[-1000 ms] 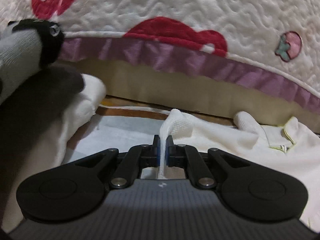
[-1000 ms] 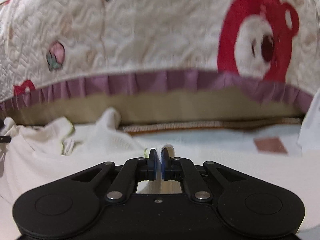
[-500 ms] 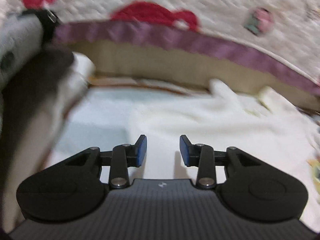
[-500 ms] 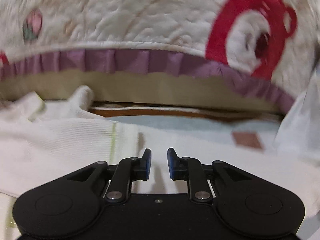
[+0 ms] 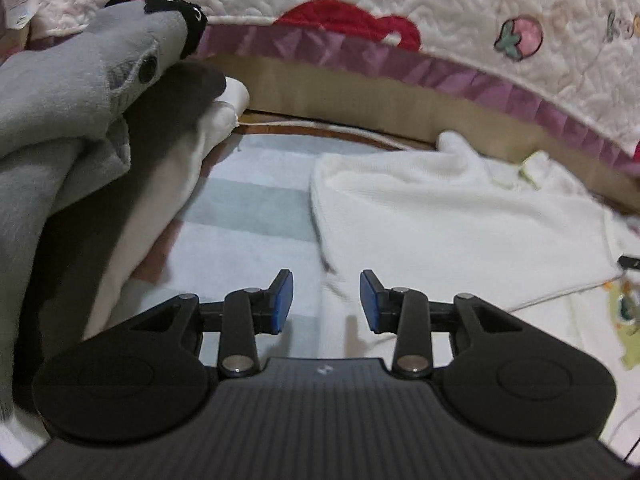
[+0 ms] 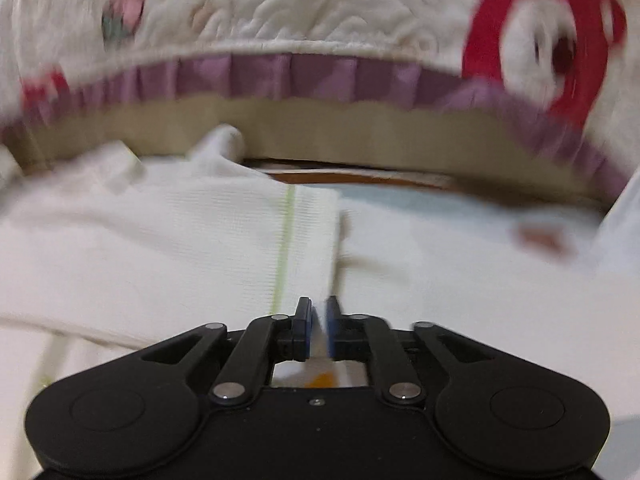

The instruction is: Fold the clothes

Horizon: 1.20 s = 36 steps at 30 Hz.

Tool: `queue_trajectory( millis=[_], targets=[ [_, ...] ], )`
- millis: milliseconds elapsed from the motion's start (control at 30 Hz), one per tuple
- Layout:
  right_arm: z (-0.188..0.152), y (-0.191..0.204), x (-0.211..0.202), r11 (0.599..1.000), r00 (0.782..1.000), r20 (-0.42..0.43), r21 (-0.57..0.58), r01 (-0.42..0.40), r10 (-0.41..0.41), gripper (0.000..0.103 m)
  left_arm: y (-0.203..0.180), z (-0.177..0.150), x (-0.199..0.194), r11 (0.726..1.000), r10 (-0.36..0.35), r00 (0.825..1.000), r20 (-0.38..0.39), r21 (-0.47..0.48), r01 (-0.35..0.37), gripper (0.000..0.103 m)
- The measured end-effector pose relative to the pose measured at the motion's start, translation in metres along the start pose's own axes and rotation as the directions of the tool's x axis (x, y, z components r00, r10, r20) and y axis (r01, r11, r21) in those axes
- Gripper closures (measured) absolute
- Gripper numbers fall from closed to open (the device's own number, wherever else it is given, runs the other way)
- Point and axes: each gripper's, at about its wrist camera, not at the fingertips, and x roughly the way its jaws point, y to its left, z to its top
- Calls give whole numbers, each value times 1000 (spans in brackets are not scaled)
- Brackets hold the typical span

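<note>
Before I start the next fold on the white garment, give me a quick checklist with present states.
1. Left tool released: ok, its blue pads stand wide apart with nothing between them.
2. Right tool state: cannot tell, narrow gap, view blurred; cloth edge may sit between the pads.
3. White garment lying flat: ok, the folded panel rests on the layer below.
4. Fold edge even: cannot tell, only part shows.
5. Grey clothing clear of the garment: ok, piled apart at left.

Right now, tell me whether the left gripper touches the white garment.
Apart. The left wrist view shows the left gripper with jaws spread wide, the white garment lying beyond them, nothing between.
</note>
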Motion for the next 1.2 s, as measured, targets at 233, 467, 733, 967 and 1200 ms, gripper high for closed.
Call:
queue_trajectory(
  millis=[233,467,733,967,1200],
  targets=[
    [-8,-68,-42,981,995,64,173,-90,80,62,-71,-6,2,989,-80,997,20,123,77,62],
    [-24,-162,-81,920,991,129,382,-93,46,60,-173,-19,16,943,-248,969,-18,225,245,62],
    [-67,-253,-107,791,983,64,604,99,-173,54,-276,-43,34,865,-376,925,-58,334,373,62],
    [-91,-295,-125,684,929,-60,660,311,-365,41,-334,-57,50,821,-431,897,-101,368,436,65],
    [-105,-331,-121,552,908,-74,773,313,-412,38,-332,-65,65,813,-338,940,-45,490,316,66]
  ],
)
